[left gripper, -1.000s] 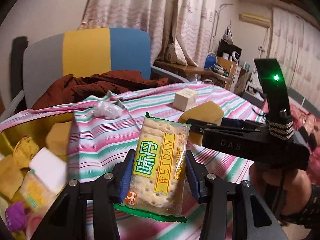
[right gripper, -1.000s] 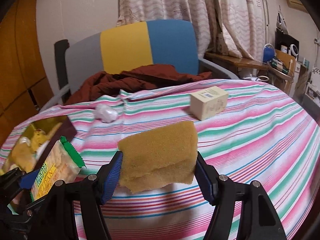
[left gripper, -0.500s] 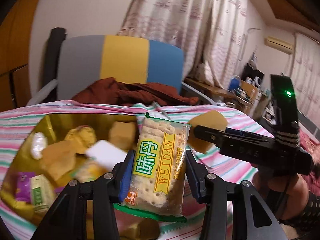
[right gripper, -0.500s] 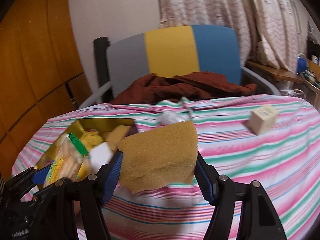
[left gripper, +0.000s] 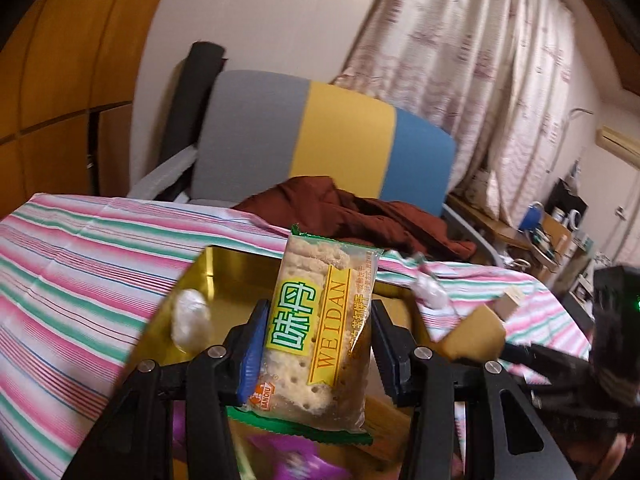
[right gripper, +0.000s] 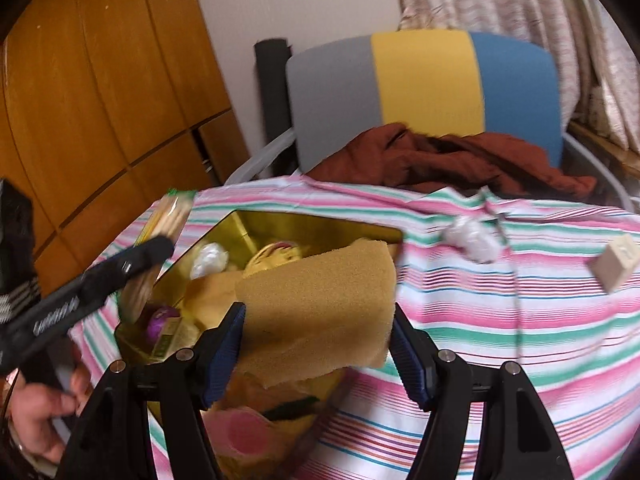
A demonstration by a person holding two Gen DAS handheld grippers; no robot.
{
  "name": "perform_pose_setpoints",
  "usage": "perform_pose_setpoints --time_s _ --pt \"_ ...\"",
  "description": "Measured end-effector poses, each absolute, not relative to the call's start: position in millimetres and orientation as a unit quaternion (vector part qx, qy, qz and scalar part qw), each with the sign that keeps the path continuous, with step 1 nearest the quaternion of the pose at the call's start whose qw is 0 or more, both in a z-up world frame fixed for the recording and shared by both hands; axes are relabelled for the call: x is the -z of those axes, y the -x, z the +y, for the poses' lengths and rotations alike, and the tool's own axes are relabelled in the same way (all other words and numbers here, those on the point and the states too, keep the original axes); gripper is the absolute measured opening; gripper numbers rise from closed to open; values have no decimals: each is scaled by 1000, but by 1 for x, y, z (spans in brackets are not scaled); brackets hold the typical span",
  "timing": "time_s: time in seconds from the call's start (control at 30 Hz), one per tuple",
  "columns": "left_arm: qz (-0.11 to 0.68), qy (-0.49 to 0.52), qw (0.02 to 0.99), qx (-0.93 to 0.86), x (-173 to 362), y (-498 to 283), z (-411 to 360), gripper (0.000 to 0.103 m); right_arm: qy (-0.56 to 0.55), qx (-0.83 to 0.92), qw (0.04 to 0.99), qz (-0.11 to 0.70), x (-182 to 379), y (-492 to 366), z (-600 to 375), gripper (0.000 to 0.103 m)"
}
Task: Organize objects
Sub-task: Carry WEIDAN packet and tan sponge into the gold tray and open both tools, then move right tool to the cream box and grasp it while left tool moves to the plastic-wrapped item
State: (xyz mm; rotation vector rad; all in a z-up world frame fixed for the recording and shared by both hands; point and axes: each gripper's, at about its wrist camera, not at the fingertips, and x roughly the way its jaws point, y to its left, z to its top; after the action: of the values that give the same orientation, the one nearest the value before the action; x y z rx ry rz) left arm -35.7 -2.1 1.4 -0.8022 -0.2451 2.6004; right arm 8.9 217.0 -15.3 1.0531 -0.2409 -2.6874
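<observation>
My left gripper (left gripper: 318, 354) is shut on a green and yellow WEIDAN cracker packet (left gripper: 320, 336), held upright above a gold tin (left gripper: 224, 276). My right gripper (right gripper: 318, 344) is shut on a tan sponge (right gripper: 320, 304), held over the same gold tin (right gripper: 304, 226). The tin holds several snacks and a white wrapped candy (left gripper: 190, 318). The left gripper with the packet (right gripper: 168, 224) also shows in the right wrist view, at the tin's left edge. The sponge (left gripper: 474, 332) shows at the right in the left wrist view.
The tin stands on a striped tablecloth (right gripper: 520, 320). A crumpled white wrapper (right gripper: 472, 238) and a small beige box (right gripper: 618, 262) lie on the cloth to the right. A chair (right gripper: 424, 92) with a brown jacket (right gripper: 452, 160) stands behind the table.
Both grippers have moved left from the open tablecloth to above the gold tin, each still holding its object. The box and wrapper now lie off to the right.
</observation>
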Motion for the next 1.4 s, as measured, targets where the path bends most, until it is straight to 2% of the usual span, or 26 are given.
perform_pose_setpoints --time_s 0.27,0.33,0.37,0.4,0.57,0.77,0.83,0.9,1.0,1.23,1.33,1.4 --pt "-85 354 172 -916 23 95 -15 51 -443 876 176 -73 43 32 179 75" --pt "-84 366 163 -912 27 104 -13 64 -447 877 166 -59 45 33 174 81" --pt "-86 369 160 -912 28 106 -14 79 -442 880 165 -56 44 32 174 85" --pt "-89 369 157 -912 28 107 -14 89 -437 882 168 -58 43 30 175 85" --pt "-116 347 136 -921 17 97 -23 101 -411 892 165 -94 34 22 197 85" --pt "-106 318 109 -936 8 71 -22 103 -397 897 148 -124 27 6 221 85" --pt "-93 309 103 -941 5 61 -17 103 -397 900 138 -117 24 1 224 81" --pt "-85 299 97 -945 3 52 -16 103 -405 901 123 -97 24 -2 222 59" --pt "-86 286 81 -951 -1 38 -20 103 -418 900 101 -65 28 3 215 39" --pt "-115 289 58 -949 -3 24 -35 103 -405 906 115 -52 32 42 195 38" --pt "-113 293 53 -948 -2 21 -38 103 -380 910 135 -94 17 36 211 38" --pt "-115 293 53 -948 -1 18 -38 103 -367 917 128 -92 10 25 220 40"
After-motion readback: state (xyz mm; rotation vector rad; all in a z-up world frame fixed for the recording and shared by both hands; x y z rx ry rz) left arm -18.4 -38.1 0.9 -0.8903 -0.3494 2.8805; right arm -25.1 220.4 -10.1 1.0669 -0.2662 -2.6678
